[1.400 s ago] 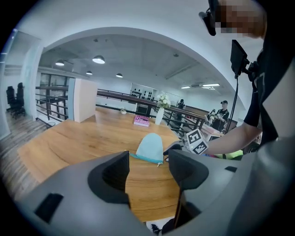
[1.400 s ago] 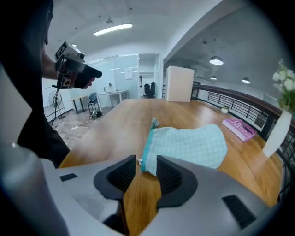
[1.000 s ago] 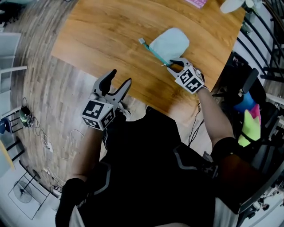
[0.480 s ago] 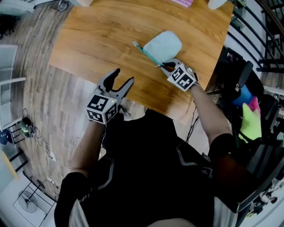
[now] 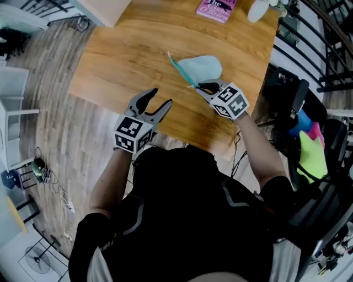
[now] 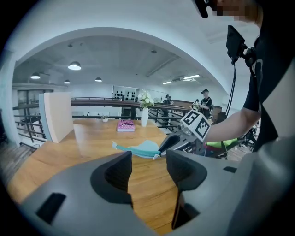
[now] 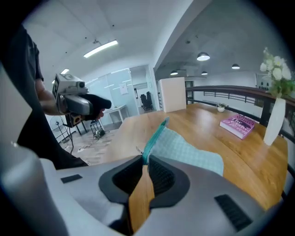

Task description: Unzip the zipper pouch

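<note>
Found pale-green zipper pouch [image 5: 203, 67] lying on the wooden table [image 5: 127, 49], toward its right side in head view; teal zipper edge [image 5: 179, 69] facing left, contents not seen. Saw right gripper [image 5: 203, 88] pinched almost shut on the near end of that zipper edge, jaws having just been closing onto it. Saw left gripper [image 5: 159, 99] over the table's near edge, jaws wide apart though just closing a little, nothing between them, well apart from the pouch. Made out the pouch's checked weave in right gripper view only. Caught people [image 6: 204, 99] by a railing [image 7: 230, 88] past the table in left gripper view only. Noted pink book [image 5: 215, 8] and white vase [image 7: 275, 120] near the far edge. Logged broad bare wood left of the pouch
</note>
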Demonstrator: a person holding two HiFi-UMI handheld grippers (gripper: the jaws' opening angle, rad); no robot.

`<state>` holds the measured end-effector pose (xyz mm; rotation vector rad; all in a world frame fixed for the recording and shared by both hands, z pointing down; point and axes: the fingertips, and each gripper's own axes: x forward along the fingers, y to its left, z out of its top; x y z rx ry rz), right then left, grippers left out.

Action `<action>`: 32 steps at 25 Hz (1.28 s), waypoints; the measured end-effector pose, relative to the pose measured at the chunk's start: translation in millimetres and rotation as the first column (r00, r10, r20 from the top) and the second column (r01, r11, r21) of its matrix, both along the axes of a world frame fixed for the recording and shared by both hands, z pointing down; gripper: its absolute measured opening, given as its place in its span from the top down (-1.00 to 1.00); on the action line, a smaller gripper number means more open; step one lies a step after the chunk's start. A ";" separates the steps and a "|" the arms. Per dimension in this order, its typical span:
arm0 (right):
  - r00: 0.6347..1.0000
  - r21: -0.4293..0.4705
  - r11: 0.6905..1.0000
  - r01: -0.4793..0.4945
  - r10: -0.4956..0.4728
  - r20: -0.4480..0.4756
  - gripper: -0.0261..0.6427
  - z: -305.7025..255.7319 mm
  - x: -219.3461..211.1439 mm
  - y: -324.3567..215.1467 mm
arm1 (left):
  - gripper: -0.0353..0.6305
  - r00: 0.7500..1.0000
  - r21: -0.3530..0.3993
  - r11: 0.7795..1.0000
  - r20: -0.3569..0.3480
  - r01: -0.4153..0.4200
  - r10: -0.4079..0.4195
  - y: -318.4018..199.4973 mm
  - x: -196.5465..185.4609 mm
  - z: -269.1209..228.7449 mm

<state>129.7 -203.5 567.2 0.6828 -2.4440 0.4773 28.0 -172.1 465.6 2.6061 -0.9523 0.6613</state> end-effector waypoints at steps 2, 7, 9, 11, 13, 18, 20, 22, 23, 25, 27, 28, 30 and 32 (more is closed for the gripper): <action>1.000 0.004 1.000 -0.013 0.013 0.022 0.76 -17.3 -0.7 -2.4 | 0.14 1.000 0.005 1.000 0.002 0.005 -0.005 -7.2 2.3 -4.5; 0.998 0.004 0.999 -0.040 0.039 0.051 0.77 -53.9 -3.5 0.6 | 0.20 0.997 0.029 0.997 -0.021 -0.077 0.078 -10.7 14.2 -15.6; 0.997 0.012 0.999 -0.049 0.048 0.064 0.77 -68.9 -7.7 2.5 | 0.24 0.991 0.053 0.990 -0.020 -0.130 0.131 -13.5 17.8 -19.3; 0.996 0.018 0.998 -0.057 0.056 0.065 0.77 -81.1 -10.7 8.3 | 0.24 0.986 0.065 0.985 -0.039 -0.162 0.164 -17.2 21.9 -24.1; 0.996 0.024 0.998 -0.060 0.059 0.061 0.77 -94.1 -13.5 12.8 | 0.24 0.979 0.066 0.980 -0.069 -0.189 0.194 -20.3 26.5 -30.3; 0.991 0.035 0.995 -0.096 0.092 0.100 0.77 -126.5 -25.8 18.3 | 0.32 0.939 0.156 0.931 -0.039 -0.331 0.341 -15.4 37.8 -51.6; 0.990 0.046 0.994 -0.103 0.098 0.101 0.77 -134.3 -31.8 20.9 | 0.33 0.921 0.163 0.912 -0.042 -0.376 0.387 -13.3 37.8 -57.6; 0.987 0.045 0.992 -0.115 0.108 0.122 0.76 -143.5 -36.7 23.6 | 0.35 0.904 0.130 0.902 -0.066 -0.412 0.422 -11.8 36.2 -60.9; 0.984 0.040 0.992 -0.120 0.114 0.139 0.76 -148.9 -38.9 24.8 | 0.41 0.895 0.108 0.897 -0.085 -0.429 0.439 -11.1 35.4 -62.6; 0.978 0.030 0.991 -0.127 0.120 0.168 0.76 -159.7 -43.5 26.9 | 0.46 0.877 0.089 0.885 -0.122 -0.457 0.465 -10.4 33.8 -68.9; 0.977 0.031 0.991 -0.131 0.124 0.174 0.76 -167.5 -47.0 29.1 | 0.47 0.863 0.106 0.873 -0.136 -0.476 0.487 -9.1 31.6 -76.0; 0.977 0.035 0.990 -0.134 0.126 0.169 0.76 -170.1 -47.8 30.1 | 0.48 0.855 0.116 0.865 -0.137 -0.488 0.501 -7.5 30.9 -78.9; 0.978 0.045 0.989 -0.143 0.134 0.161 0.76 -175.0 -49.2 31.4 | 0.51 0.835 0.129 0.845 -0.136 -0.519 0.533 -4.0 30.2 -84.0; 0.978 0.056 0.986 -0.154 0.144 0.153 0.76 -179.9 -53.4 31.4 | 0.58 0.821 0.144 0.832 -0.138 -0.536 0.553 -3.5 27.6 -89.7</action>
